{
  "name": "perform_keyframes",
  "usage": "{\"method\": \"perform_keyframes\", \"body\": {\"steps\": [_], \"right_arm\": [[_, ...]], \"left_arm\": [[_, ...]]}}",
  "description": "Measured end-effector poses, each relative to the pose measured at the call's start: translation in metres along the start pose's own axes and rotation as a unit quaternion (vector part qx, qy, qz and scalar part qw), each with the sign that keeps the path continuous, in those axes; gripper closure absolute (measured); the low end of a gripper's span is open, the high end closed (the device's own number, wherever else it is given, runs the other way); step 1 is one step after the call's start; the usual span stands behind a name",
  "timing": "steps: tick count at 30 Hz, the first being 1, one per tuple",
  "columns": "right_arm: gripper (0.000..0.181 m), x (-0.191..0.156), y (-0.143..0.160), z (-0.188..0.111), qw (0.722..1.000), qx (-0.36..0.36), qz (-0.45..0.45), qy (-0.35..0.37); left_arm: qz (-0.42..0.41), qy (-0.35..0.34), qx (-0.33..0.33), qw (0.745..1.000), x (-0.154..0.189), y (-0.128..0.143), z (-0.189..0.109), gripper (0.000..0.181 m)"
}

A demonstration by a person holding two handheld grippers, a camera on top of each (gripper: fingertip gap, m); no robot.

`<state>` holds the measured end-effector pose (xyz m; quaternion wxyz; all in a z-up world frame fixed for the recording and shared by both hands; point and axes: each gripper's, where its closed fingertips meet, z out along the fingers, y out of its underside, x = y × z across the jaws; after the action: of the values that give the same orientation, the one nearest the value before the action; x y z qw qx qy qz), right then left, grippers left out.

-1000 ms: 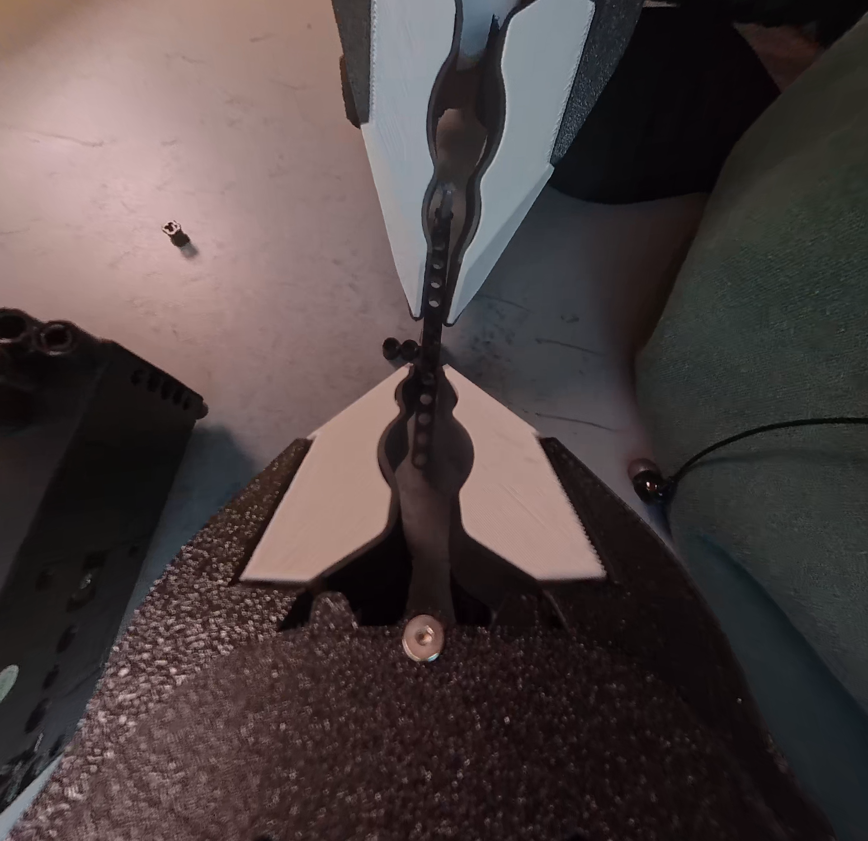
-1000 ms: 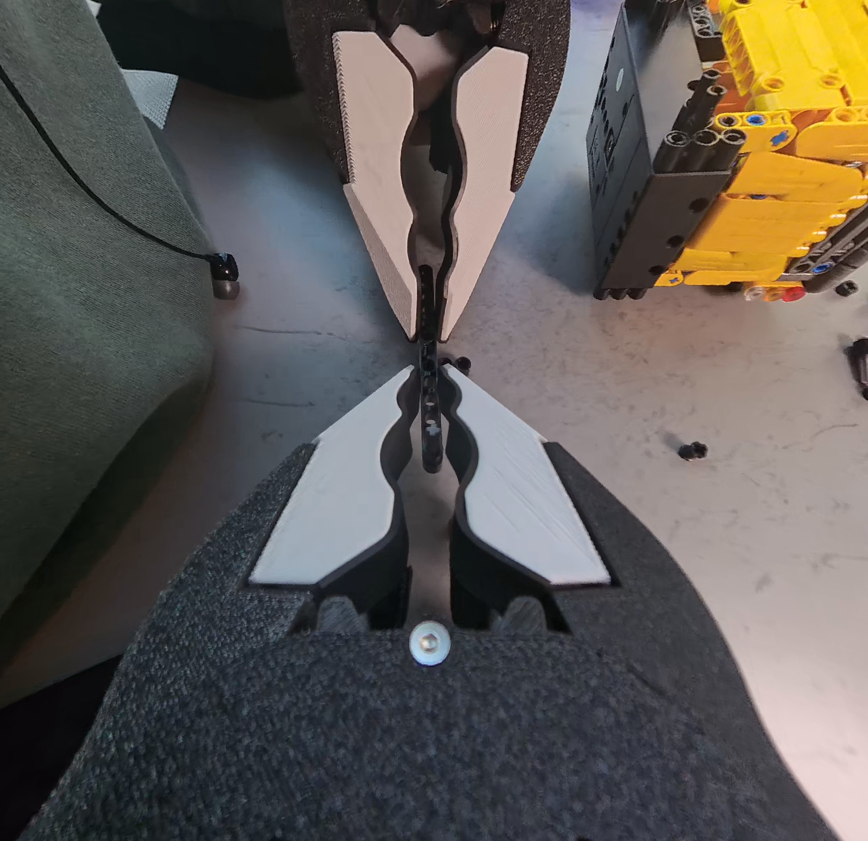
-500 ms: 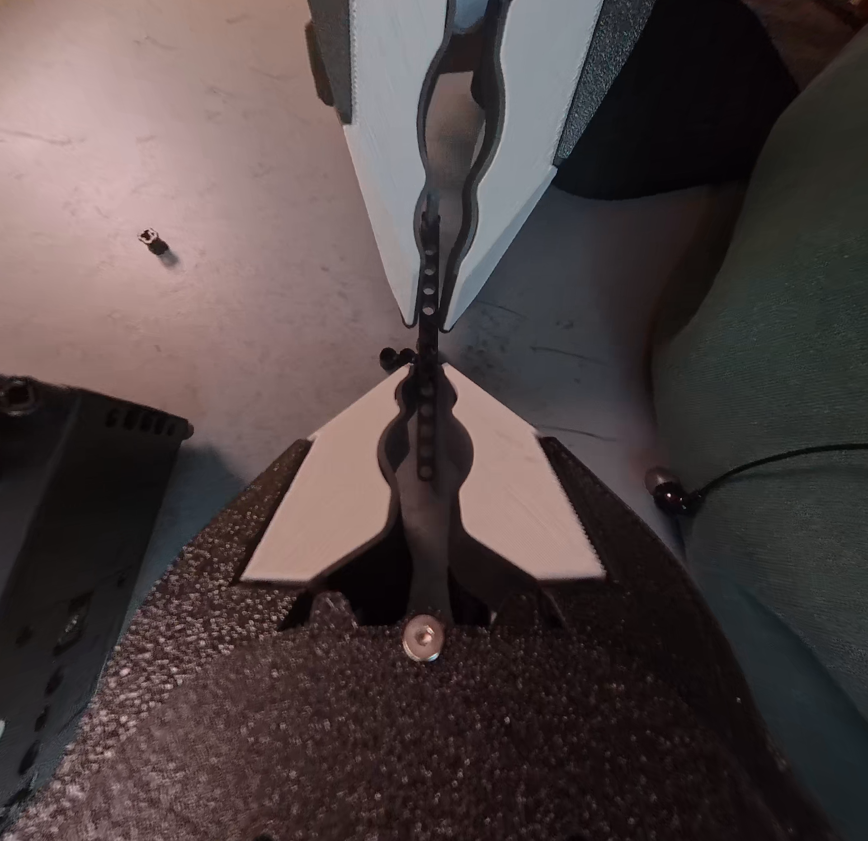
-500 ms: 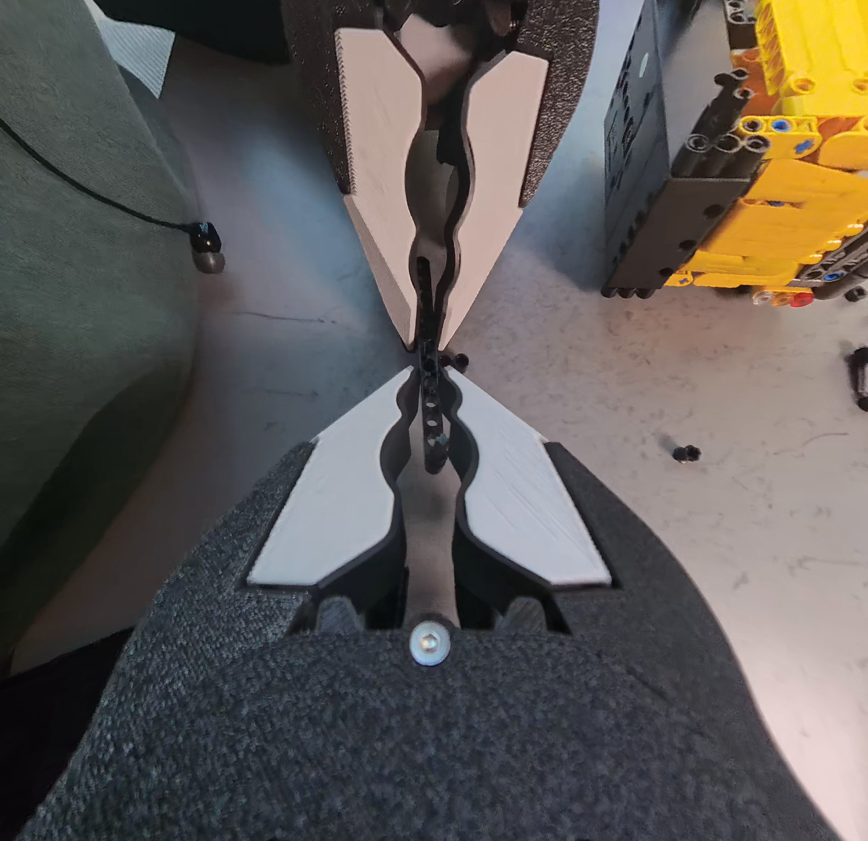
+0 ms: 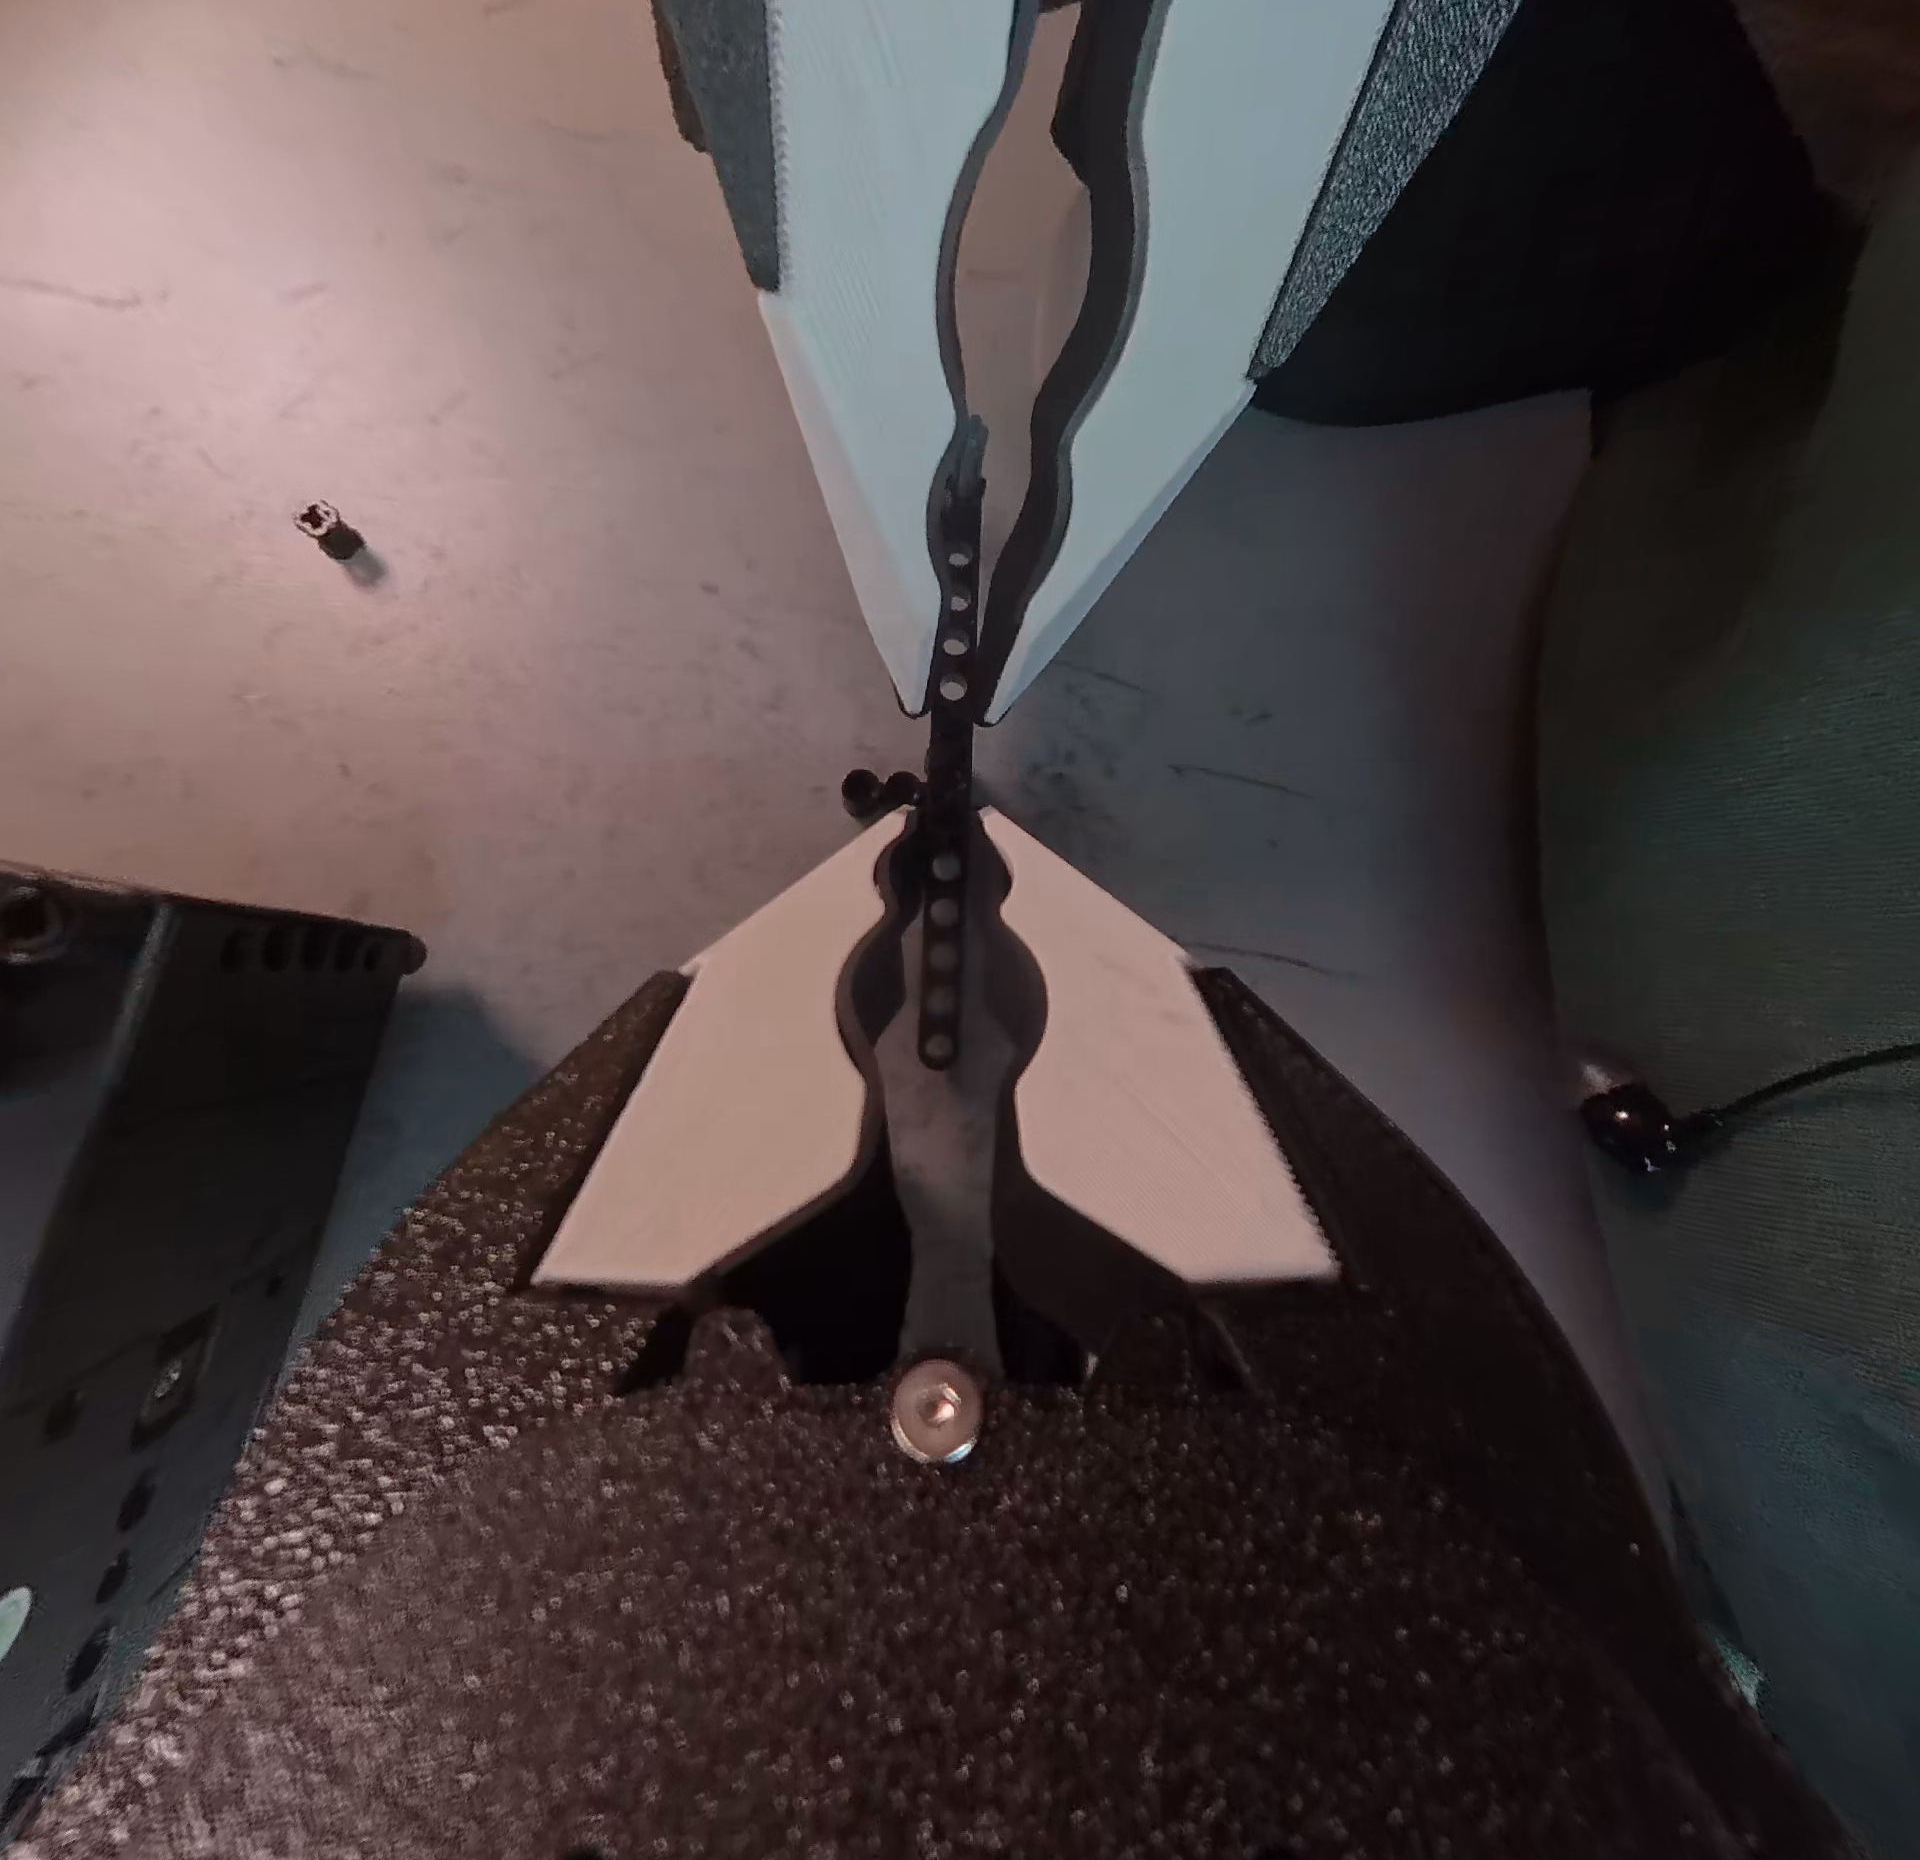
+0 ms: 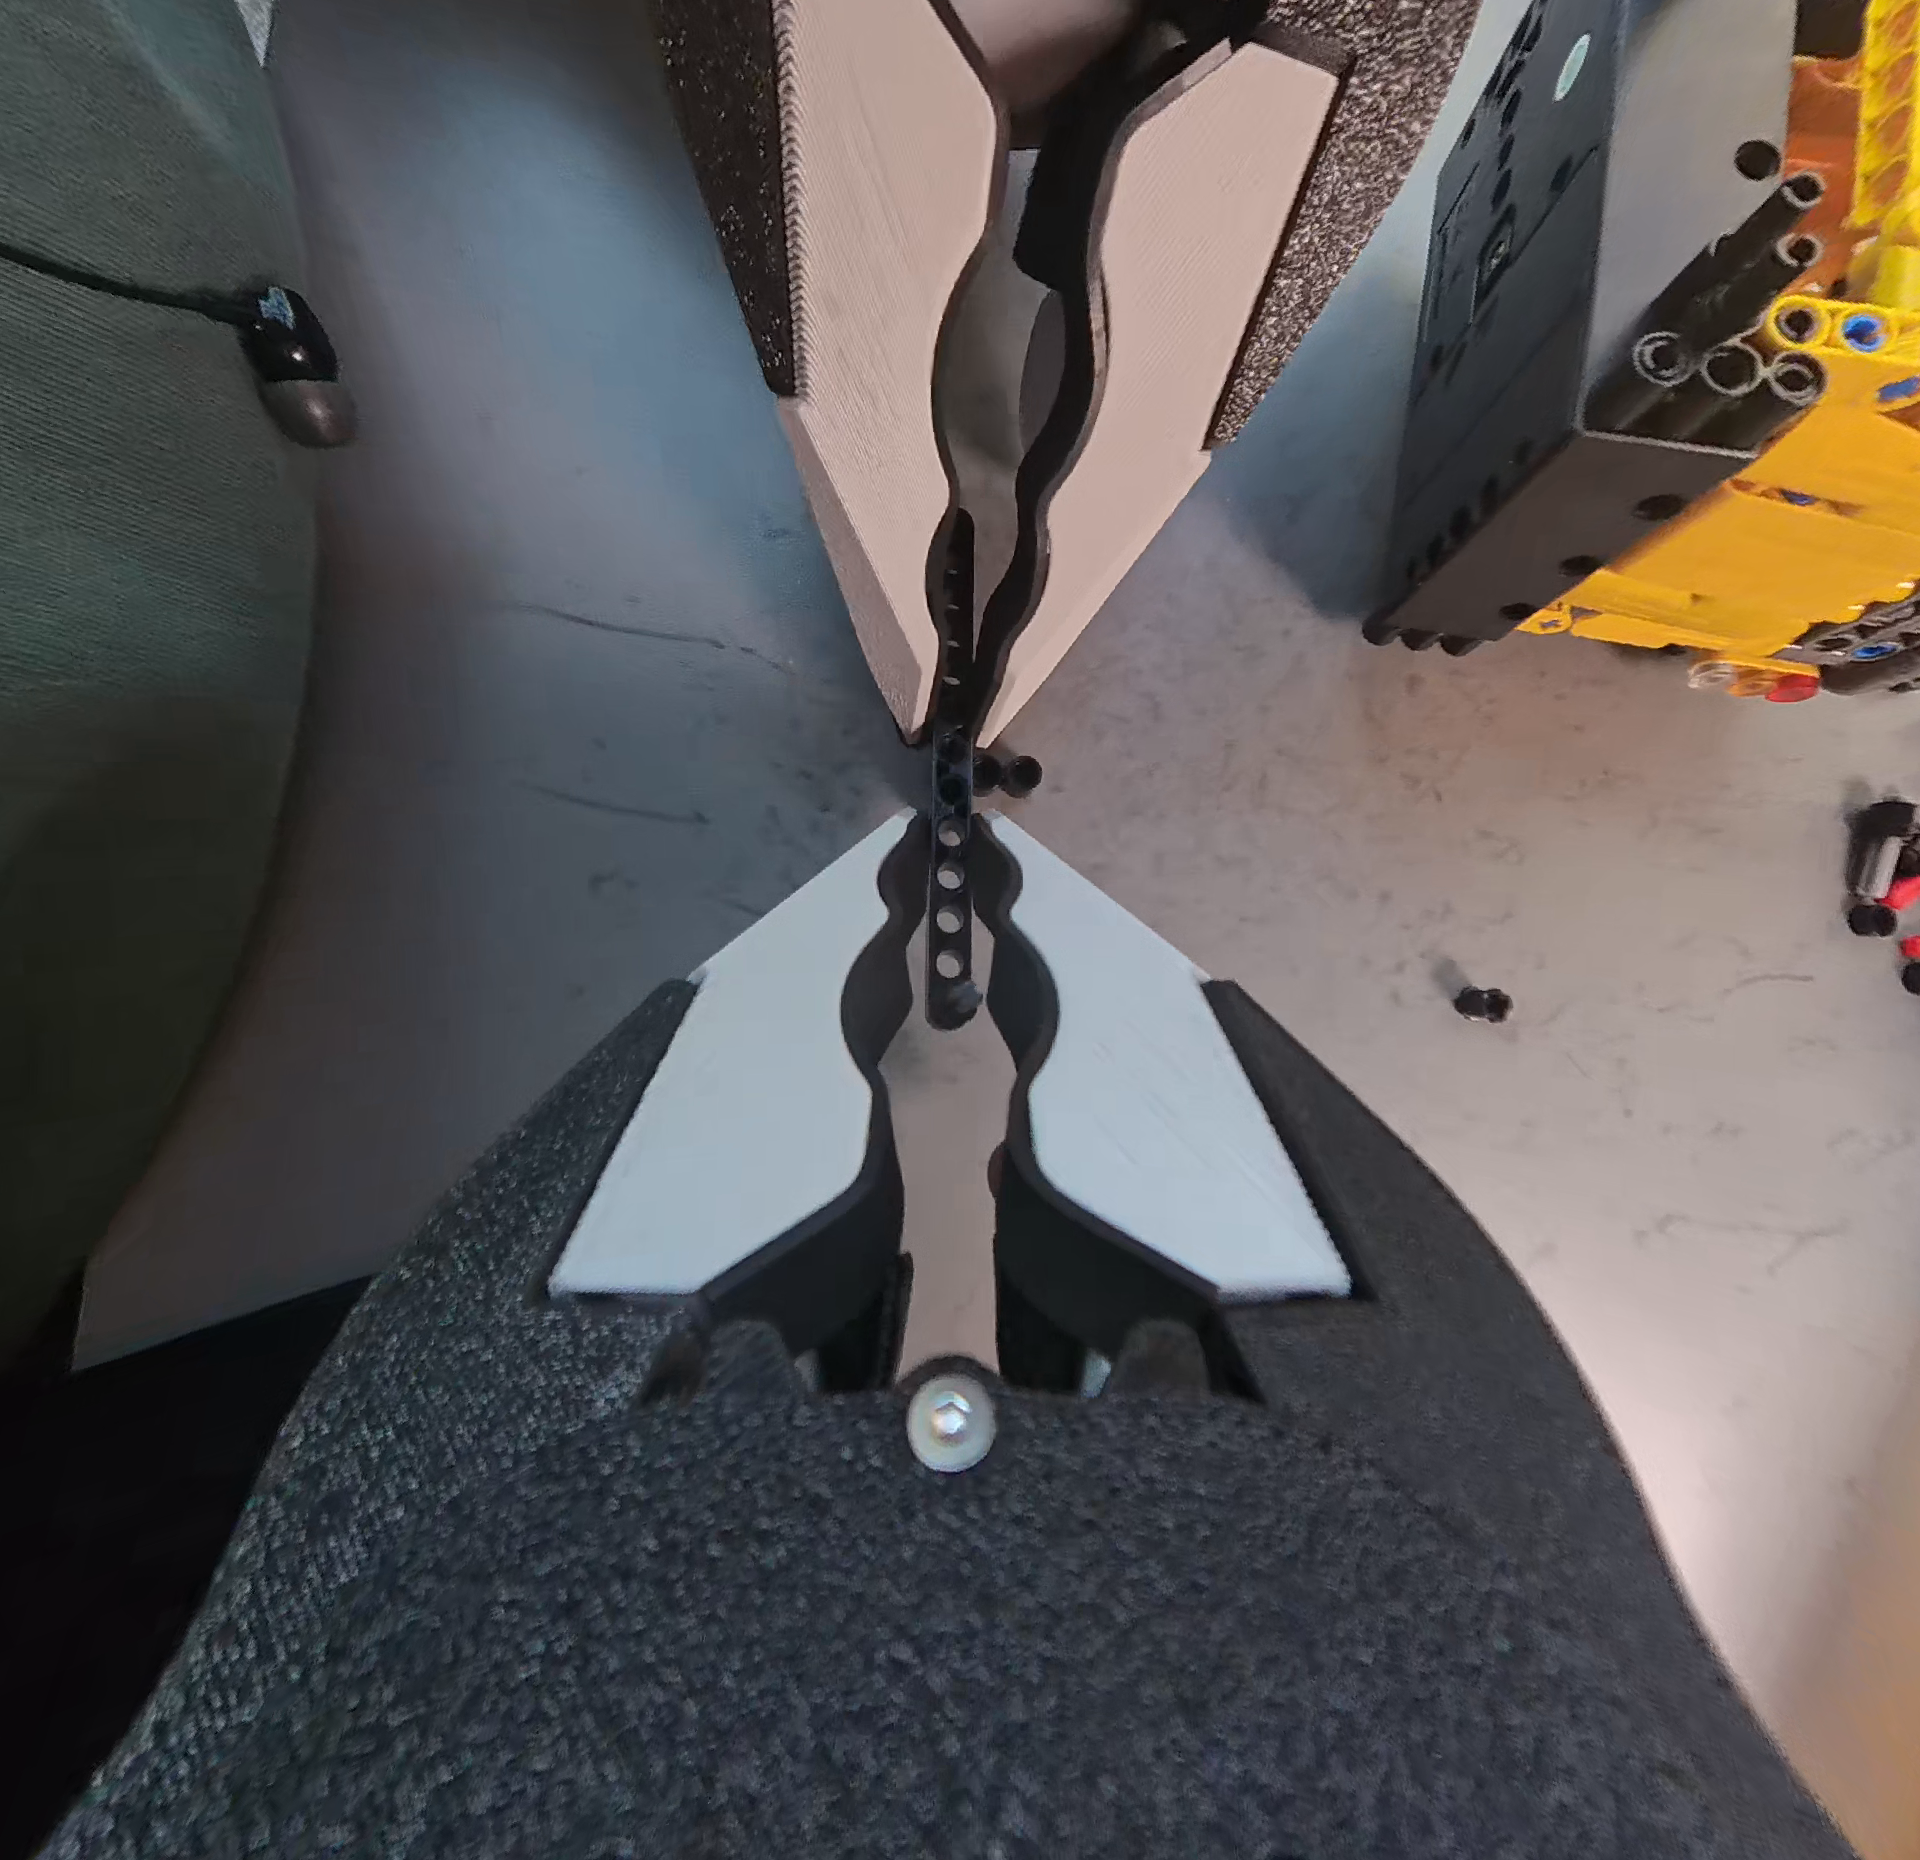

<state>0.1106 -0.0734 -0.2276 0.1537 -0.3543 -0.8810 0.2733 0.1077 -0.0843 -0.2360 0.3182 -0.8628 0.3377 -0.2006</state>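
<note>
1. The left gripper is clenched on one end of a thin black plastic beam pierced with a row of round holes; its white ridged fingers pinch the beam edge-on.
2. The right gripper is likewise clamped on the other end of the same beam, so the two tools face each other tip to tip, almost touching, with only a short stretch of beam bare between them.
3. The beam's long axis runs straight along both grippers' finger lines, from one tool into the other. It is held just above the pale scuffed tabletop, neither end free.
4. A short black connector pin sticks out sideways from the bare middle of the beam, toward the yellow model's side. Whether it is fully seated in a hole is hard to tell, as the spot is small and dark.
5. Neither gripper is nearer the beam than the other; each grips its own end.
6. Well off to the side stands a black and yellow toy-brick model, with loose small black pins and red-and-black parts on the table beside it. Another loose pin lies apart in the left wrist view.
7. A person's green garment with a black drawcord borders the table.
</note>
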Motion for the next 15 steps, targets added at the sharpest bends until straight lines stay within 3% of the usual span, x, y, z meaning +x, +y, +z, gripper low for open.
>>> {"method": "perform_keyframes", "body": {"steps": [9, 12, 15], "right_arm": [[0.175, -0.003, 0.006, 0.008, 0.999, -0.037, -0.014, 0.01], [0.175, -0.003, 0.007, 0.009, 0.999, -0.043, 0.003, 0.006], [0.174, -0.003, 0.007, 0.011, 0.999, -0.031, 0.039, -0.003]], "left_arm": [[0.035, -0.019, -0.027, 0.999, -0.001, 0.0, 0.003, 0.175], [0.014, 0.006, -0.003, 1.0, -0.001, 0.001, 0.003, 0.175], [0.036, -0.013, 0.005, 0.999, -0.002, 0.001, 0.003, 0.174]]}}
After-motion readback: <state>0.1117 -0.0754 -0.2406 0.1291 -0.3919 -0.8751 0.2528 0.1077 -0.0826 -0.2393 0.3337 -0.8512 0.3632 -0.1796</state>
